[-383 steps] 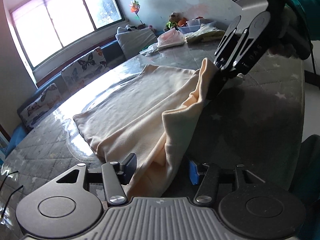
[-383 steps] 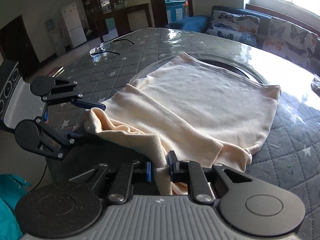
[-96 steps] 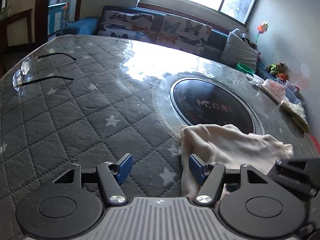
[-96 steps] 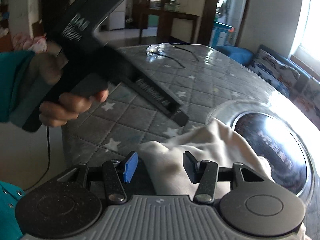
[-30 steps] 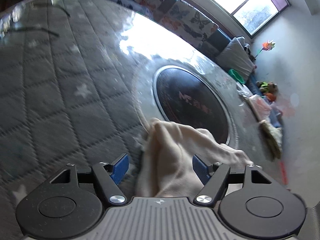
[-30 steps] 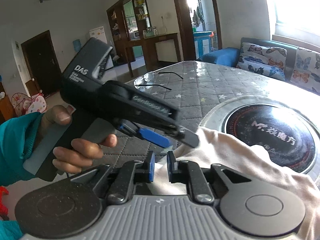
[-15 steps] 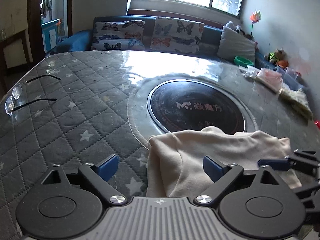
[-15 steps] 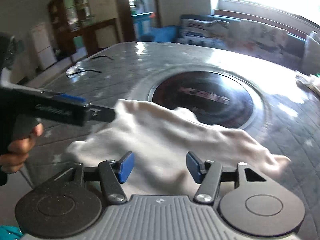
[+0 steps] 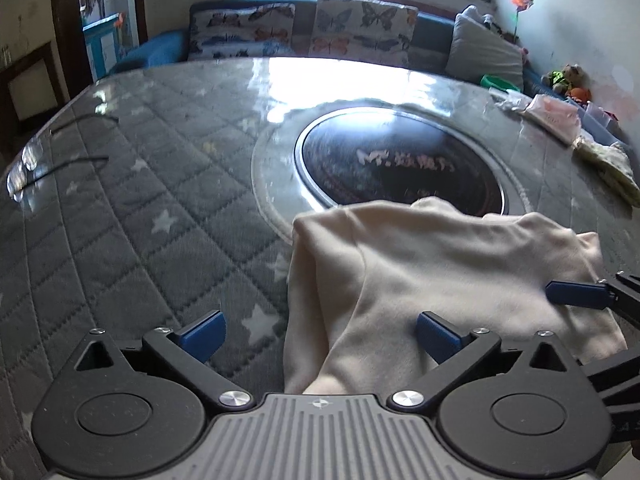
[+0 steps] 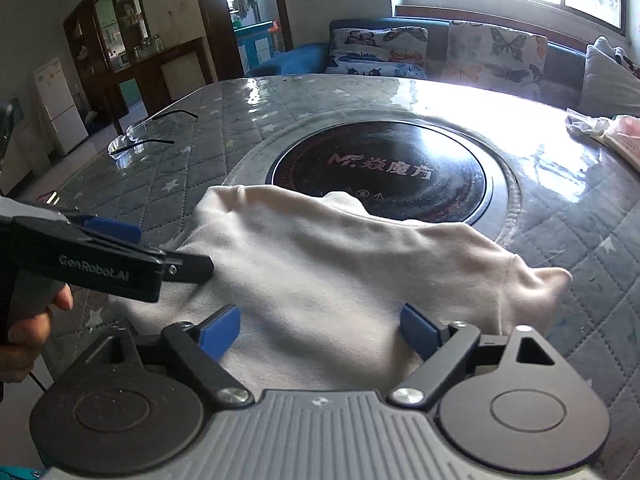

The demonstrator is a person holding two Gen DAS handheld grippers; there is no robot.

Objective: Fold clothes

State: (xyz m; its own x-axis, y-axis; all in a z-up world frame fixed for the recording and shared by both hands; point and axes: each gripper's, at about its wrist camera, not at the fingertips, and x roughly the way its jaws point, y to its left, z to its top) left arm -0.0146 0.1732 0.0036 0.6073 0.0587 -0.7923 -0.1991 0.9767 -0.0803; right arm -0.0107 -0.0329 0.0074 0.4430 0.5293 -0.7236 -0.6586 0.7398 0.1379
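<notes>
A cream garment (image 9: 440, 264) lies folded into a small bundle on the grey quilted table, at the near edge of the black round cooktop. It also shows in the right wrist view (image 10: 340, 272). My left gripper (image 9: 318, 330) is open and empty, its jaws wide over the bundle's left edge. My right gripper (image 10: 320, 330) is open and empty, jaws wide over the bundle's near side. The left gripper also shows in the right wrist view (image 10: 120, 256) at the bundle's left. A blue fingertip of the right gripper (image 9: 576, 294) shows at the bundle's right.
The black round cooktop (image 9: 400, 168) is set in the table (image 9: 140, 208) behind the garment. Glasses (image 10: 140, 136) lie at the far left. Other clothes and bags (image 9: 560, 116) lie at the far right edge. A sofa with butterfly cushions (image 10: 440, 52) stands behind.
Both grippers have stayed open over the folded bundle and have drawn back slightly. The garment lies still. A second ago the right gripper was shut.
</notes>
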